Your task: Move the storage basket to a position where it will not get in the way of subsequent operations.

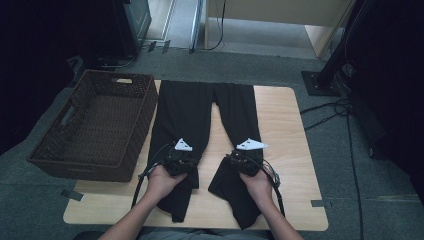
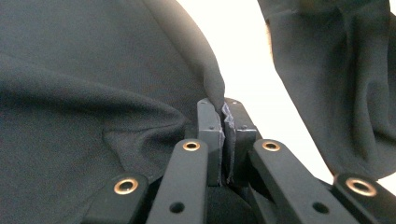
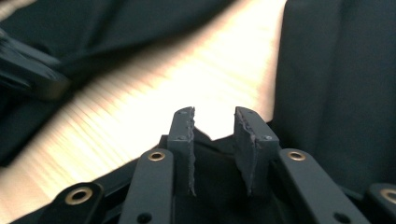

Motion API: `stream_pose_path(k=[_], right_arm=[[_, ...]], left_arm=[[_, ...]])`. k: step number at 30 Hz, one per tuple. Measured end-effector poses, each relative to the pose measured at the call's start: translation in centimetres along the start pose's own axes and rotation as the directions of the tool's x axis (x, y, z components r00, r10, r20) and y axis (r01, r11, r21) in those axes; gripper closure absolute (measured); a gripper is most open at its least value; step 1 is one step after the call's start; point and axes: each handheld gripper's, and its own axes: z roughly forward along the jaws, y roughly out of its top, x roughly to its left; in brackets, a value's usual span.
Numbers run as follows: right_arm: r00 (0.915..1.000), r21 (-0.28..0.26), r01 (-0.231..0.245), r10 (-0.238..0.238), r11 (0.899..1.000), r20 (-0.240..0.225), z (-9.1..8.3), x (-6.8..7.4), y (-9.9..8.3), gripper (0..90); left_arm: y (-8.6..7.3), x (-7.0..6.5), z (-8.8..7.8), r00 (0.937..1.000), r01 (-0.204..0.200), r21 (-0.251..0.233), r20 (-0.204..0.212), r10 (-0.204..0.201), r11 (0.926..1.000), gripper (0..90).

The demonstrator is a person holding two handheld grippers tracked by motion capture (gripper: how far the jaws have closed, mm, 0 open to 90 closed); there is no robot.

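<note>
A: What is lying on the desk (image 1: 290, 150)?

B: Black pants (image 1: 200, 115) are lying flat on it. The waist is sitting at the far edge and the two legs are running toward the person.

A: What is the left hand-held gripper (image 1: 176, 161) doing?

B: It is sitting on the left pant leg (image 1: 175, 125), near the inner edge. In the left gripper view its jaws are pinching a fold of the black cloth (image 2: 212, 88). The jaws are almost together, with just the cloth between them.

A: And the right hand-held gripper (image 1: 246, 161)?

B: It is sitting on the right pant leg (image 1: 240, 115), also low down toward the person. In the right gripper view its jaws are standing a little apart, with a gap between the pads (image 3: 183, 140). Black cloth (image 3: 215, 172) is lying low between them, but the pads are not squeezing it. That picture is looking a bit blurry.

A: Are the two legs touching?

B: No. Bare desk is showing between them, wider toward the person.

A: What is beside the pants?

B: A brown basket (image 1: 95, 130) is sitting at the left, partly hanging off the desk. Its side is just next to the left pant leg.

A: Who is holding the grippers?

B: A person's left hand (image 1: 162, 182) and right hand (image 1: 257, 184) are holding them, coming in from the near side.
</note>
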Motion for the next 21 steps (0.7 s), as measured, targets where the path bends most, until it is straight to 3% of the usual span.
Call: stream_pose_path(k=[2,5,10,16,17,21], right_arm=[[0.9997,0.022,-0.003,0.003,1.0,0.026,0.6,-0.1,-0.5,58.9],[0.9996,0.017,0.003,-0.003,1.0,0.027,0.7,-0.1,-1.0,51.8],[0.9982,0.012,0.036,-0.036,0.999,0.047,1.1,0.3,-1.4,51.7],[0.9967,0.01,0.081,-0.081,0.997,-0.002,1.3,1.4,-1.3,85.7],[0.9942,0.025,0.101,-0.1,0.995,-0.04,1.2,1.9,-1.2,87.5],[0.9868,0.02,0.136,-0.134,0.991,-0.092,1.1,3.2,-1.4,88.0]], left_arm=[[0.0,0.0,0.0,1.0,0.0,0.002,0.002,0.0,1.0,87.1],[0.0,0.1,0.0,1.0,0.004,0.001,0.003,-0.004,1.0,87.1],[0.0,0.0,0.0,1.0,0.007,0.001,0.004,-0.007,1.0,87.1],[0.0,0.1,0.1,1.0,0.006,0.002,0.004,-0.006,1.0,87.1],[0.0,0.0,0.1,1.0,0.006,0.002,0.004,-0.006,1.0,87.1],[0.0,0.0,0.1,0.9999,0.008,0.0,0.009,-0.008,1.0,87.0]])
